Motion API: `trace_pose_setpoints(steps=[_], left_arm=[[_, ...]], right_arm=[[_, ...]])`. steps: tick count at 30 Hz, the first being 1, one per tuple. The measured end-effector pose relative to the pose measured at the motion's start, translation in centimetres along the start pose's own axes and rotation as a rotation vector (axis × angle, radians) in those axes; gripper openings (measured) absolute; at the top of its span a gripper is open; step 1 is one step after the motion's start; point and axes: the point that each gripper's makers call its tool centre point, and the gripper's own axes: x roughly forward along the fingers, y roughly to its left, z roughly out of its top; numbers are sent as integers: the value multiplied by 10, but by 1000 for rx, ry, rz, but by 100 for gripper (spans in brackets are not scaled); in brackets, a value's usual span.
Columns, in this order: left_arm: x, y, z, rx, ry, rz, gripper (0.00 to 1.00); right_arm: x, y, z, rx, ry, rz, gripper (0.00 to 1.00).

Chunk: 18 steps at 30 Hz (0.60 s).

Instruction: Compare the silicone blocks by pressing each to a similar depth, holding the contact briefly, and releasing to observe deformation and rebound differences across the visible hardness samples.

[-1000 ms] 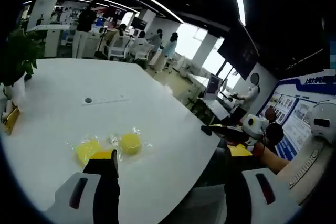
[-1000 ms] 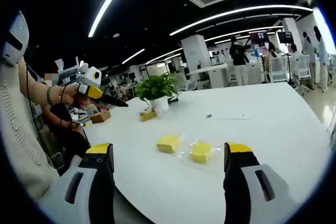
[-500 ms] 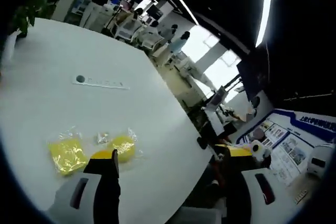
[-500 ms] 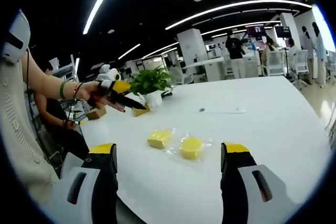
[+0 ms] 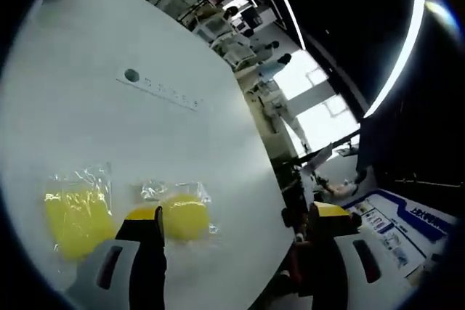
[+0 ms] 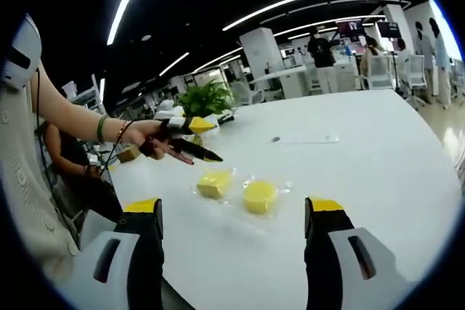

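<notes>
White table | two yellow blocks | both hand-held grippers spread

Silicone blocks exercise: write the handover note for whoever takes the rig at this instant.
Left tongs: open, above the table, near the square block, touching nothing.
Right tongs: open, back from both blocks, holding nothing.
Blocks: square block and round block, both yellow, each in clear wrap, side by side but apart on the table.
Done: no press visible.
Left: press each to similar depth, hold briefly, release, compare rebound.
</notes>
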Motion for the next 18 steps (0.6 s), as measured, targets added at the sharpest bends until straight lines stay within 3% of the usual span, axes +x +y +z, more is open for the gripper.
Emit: trace_pose_setpoints(steps=[3,7,15,18], left_arm=[[13,16,-3,-26,-12,20,80],[28,34,-14,-119,-3,32,81],[53,54,-18,-131,0,41,79],[56,60,-11,-115,-24,40,69]], right_arm=[[2,-5,-5,12,12,-4,74],[3,-13,-12,24,32,-13,74],[11,-27,-21,52,60,-21,73],[16,-29,-24,50,74,-15,73]])
